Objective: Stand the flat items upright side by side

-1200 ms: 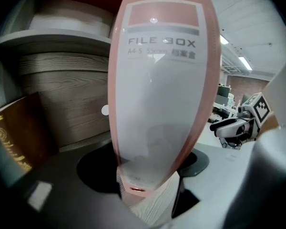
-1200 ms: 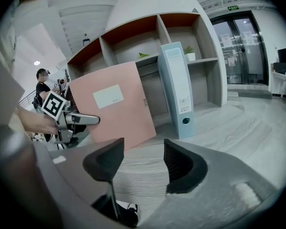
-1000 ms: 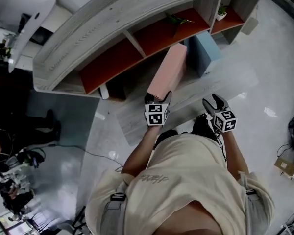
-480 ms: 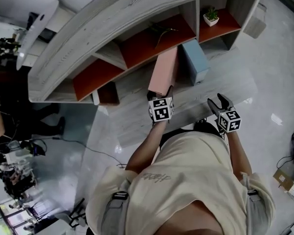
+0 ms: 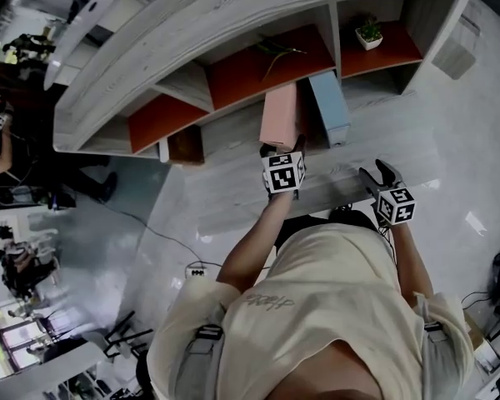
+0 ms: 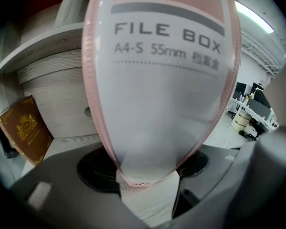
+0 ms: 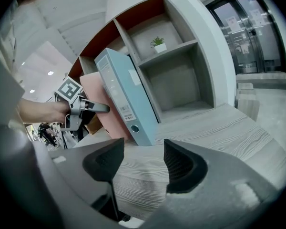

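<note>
Head view: the curved grey wood-grain shelf unit with red back panels (image 5: 192,48) lies ahead of both grippers, and its low wood-grain ledge (image 5: 333,177) is beneath them. The pink plastic A4 file box (image 5: 278,117) was leaning steeply a second ago. It now stands near upright, straight ahead of the left gripper (image 5: 282,148), whose jaws clamp its near end. The pale blue lever-arch binder (image 5: 328,107) stands just right of that box; contact between the two is not resolvable. The right gripper (image 5: 377,172) hangs over the ledge further right, jaws apart, nothing between them. Judgement: the second item is almost side by side with the first; what remains is to seat it square, then release.
</note>
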{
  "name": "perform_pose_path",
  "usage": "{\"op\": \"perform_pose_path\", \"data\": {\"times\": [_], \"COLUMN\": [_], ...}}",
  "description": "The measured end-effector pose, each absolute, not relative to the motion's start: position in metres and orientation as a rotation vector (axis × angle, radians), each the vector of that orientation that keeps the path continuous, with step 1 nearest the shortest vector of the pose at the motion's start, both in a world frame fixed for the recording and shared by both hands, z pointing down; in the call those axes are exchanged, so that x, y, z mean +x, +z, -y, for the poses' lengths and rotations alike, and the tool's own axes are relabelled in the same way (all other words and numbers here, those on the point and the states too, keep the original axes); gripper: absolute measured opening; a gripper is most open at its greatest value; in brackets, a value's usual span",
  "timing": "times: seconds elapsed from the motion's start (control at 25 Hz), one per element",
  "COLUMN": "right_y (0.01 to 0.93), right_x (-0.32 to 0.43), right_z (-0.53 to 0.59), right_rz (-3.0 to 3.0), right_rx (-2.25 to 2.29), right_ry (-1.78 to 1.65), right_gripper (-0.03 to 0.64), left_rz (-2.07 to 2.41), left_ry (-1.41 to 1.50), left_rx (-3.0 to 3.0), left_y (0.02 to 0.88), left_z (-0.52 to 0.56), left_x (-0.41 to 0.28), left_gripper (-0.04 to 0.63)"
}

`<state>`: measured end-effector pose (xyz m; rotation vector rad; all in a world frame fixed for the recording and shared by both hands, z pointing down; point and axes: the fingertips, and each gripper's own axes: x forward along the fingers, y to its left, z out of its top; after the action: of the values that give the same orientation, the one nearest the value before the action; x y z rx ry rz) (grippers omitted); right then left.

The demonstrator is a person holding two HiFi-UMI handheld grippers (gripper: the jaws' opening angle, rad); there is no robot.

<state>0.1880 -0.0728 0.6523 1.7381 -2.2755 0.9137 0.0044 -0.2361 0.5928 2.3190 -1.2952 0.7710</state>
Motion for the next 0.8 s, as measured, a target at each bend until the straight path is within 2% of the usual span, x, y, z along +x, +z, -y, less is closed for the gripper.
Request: {"op": "perform_pose_path", "data": {"times": [0.52, 0.56, 0.68, 0.8], "right_y": [0.668, 0.668, 0.668, 0.666], "right_x": [0.189, 0.189, 0.190, 0.195], "right_z": [0.066, 0.066, 0.066, 0.068], "right_rz": [2.338, 2.339, 2.340, 2.337], "right_rx": [1.613, 1.614, 1.635, 1.678], "right_ry": [0.954, 0.953, 0.956, 0.976], "right_gripper": [0.253, 0.253, 0.253, 0.253], "left_rz": [0.882, 0.830, 0.731, 0.736], "left_ry": [0.855, 0.843, 0.870, 0.914], "left_rx": [2.446, 2.471, 2.558, 2.588], "left_y": [0.588, 0.586, 0.580, 0.580], "left_z": [0.197, 0.195, 0.190, 0.196], "left_x": [0.054, 0.056, 0.059, 0.058], "left_gripper": [0.386, 0.385, 0.318, 0.323]}}
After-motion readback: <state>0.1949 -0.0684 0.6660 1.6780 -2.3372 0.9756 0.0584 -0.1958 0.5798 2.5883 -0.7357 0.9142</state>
